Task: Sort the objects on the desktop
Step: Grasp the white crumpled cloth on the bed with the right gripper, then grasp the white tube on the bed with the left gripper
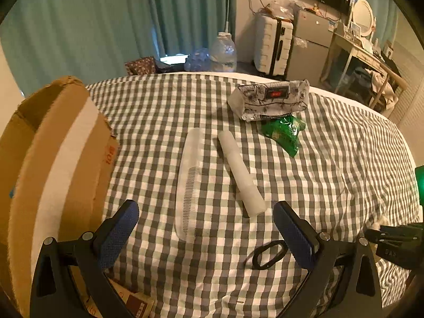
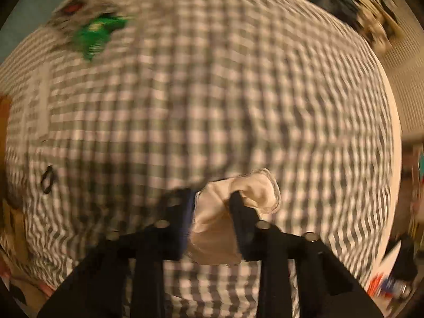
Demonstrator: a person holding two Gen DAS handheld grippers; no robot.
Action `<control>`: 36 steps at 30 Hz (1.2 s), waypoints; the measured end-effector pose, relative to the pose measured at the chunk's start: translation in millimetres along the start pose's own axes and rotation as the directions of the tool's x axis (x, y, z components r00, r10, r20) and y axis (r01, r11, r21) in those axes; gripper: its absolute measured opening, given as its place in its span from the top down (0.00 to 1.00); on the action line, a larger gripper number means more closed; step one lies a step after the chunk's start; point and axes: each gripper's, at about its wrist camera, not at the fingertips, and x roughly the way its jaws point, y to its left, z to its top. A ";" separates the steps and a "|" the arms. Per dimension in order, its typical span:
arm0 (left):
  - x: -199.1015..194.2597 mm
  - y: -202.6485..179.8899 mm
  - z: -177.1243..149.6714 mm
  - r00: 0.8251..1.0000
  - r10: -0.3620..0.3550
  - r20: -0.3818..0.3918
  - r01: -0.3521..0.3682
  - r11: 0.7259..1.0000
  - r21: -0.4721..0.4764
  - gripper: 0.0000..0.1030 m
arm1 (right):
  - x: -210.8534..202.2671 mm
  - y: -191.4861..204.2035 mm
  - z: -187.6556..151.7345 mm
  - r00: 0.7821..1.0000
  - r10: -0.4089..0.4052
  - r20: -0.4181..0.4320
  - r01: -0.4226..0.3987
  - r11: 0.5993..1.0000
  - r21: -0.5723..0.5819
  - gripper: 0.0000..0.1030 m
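My left gripper [image 1: 205, 217] is open and empty, low over the checked tablecloth [image 1: 159, 122]. Between and just ahead of its fingers lie a clear plastic comb [image 1: 189, 182] and a white tube [image 1: 241, 171]. A black hair tie [image 1: 269, 254] lies by the right finger. A floral tissue pack [image 1: 270, 99] and a green wrapper [image 1: 285, 132] lie farther back. My right gripper [image 2: 212, 198] is shut on a crumpled white tissue [image 2: 225, 222], held above the cloth; this view is motion-blurred. The green wrapper [image 2: 98, 35] and the hair tie [image 2: 48, 179] show at its left.
A cardboard box [image 1: 53, 159] stands open at the table's left edge, close to my left finger. The right gripper's body [image 1: 397, 241] shows at the right edge of the left wrist view. A water bottle, suitcase and desk stand beyond the table.
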 end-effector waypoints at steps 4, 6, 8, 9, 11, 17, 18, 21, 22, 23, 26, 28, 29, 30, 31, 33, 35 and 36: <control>15.6 -2.1 4.5 0.999 -0.031 -0.012 0.031 0.999 -0.020 0.00 | -18.6 18.4 4.4 0.986 0.122 0.114 -0.113 0.991 -0.078 0.90; 26.2 -4.8 7.1 0.998 -0.066 -0.018 0.065 0.997 -0.041 0.00 | -34.3 23.8 8.5 0.969 0.147 0.197 -0.127 0.986 -0.111 0.91; 34.5 -8.2 9.2 0.995 -0.098 -0.019 0.097 0.993 -0.064 0.00 | -45.0 26.8 13.6 0.952 0.167 0.256 -0.136 0.981 -0.135 0.92; 38.9 -10.4 10.2 0.993 -0.116 -0.009 0.115 0.990 -0.076 0.00 | -47.9 27.2 15.4 0.945 0.176 0.276 -0.139 0.979 -0.147 0.92; 41.4 -13.8 12.2 0.995 -0.089 0.033 0.091 0.993 -0.078 0.00 | -47.1 31.3 19.0 0.940 0.189 0.284 -0.152 0.977 -0.149 0.92; 62.5 -22.7 21.8 0.990 -0.141 0.016 0.142 0.986 -0.088 0.22 | -29.7 30.8 31.7 0.946 0.224 0.234 -0.205 0.973 -0.103 0.92; 68.8 -23.1 21.9 0.990 -0.144 -0.007 0.143 0.985 -0.100 0.36 | -28.3 31.8 35.3 0.945 0.229 0.235 -0.211 0.972 -0.101 0.92; 93.7 -23.1 17.5 0.984 -0.146 -0.101 0.134 0.984 -0.120 0.58 | -27.1 28.1 37.1 0.942 0.243 0.231 -0.226 0.969 -0.100 0.92; 97.1 -23.6 16.0 0.985 -0.143 -0.101 0.131 0.985 -0.114 0.59 | -24.1 29.1 38.3 0.944 0.244 0.222 -0.226 0.969 -0.100 0.92; 97.6 -24.6 14.6 0.988 -0.130 -0.082 0.122 0.988 -0.096 0.66 | -19.2 30.0 39.9 0.947 0.242 0.213 -0.227 0.969 -0.095 0.92; 94.3 -24.4 19.0 0.986 -0.145 -0.079 0.138 0.987 -0.080 0.88 | -10.4 27.8 43.6 0.950 0.244 0.196 -0.232 0.969 -0.084 0.92; 85.4 -16.0 23.8 0.976 -0.213 -0.055 0.203 0.968 -0.144 0.88 | -9.3 27.0 45.1 0.948 0.250 0.196 -0.238 0.968 -0.086 0.92; 81.6 -12.7 24.9 0.973 -0.228 -0.043 0.218 0.961 -0.168 0.88 | -9.3 26.8 46.0 0.946 0.252 0.203 -0.239 0.967 -0.084 0.92; 76.4 -9.4 26.5 0.970 -0.242 -0.041 0.230 0.954 -0.194 0.88 | -9.5 26.0 46.3 0.945 0.256 0.204 -0.244 0.966 -0.086 0.92; 72.9 -8.0 27.4 0.968 -0.246 -0.044 0.233 0.951 -0.202 0.88 | -10.3 25.1 46.1 0.944 0.259 0.206 -0.246 0.965 -0.084 0.92; 59.7 -8.0 28.0 0.969 -0.245 -0.023 0.237 0.953 -0.189 0.88 | -12.6 22.5 44.8 0.941 0.265 0.213 -0.253 0.964 -0.080 0.92; 48.6 -10.0 28.2 0.972 -0.234 -0.005 0.231 0.960 -0.160 0.88 | -17.2 19.1 41.5 0.939 0.262 0.222 -0.252 0.965 -0.074 0.92; 41.0 -10.8 27.8 0.973 -0.231 0.004 0.229 0.961 -0.154 0.89 | -19.8 17.7 39.7 0.938 0.264 0.225 -0.253 0.964 -0.076 0.92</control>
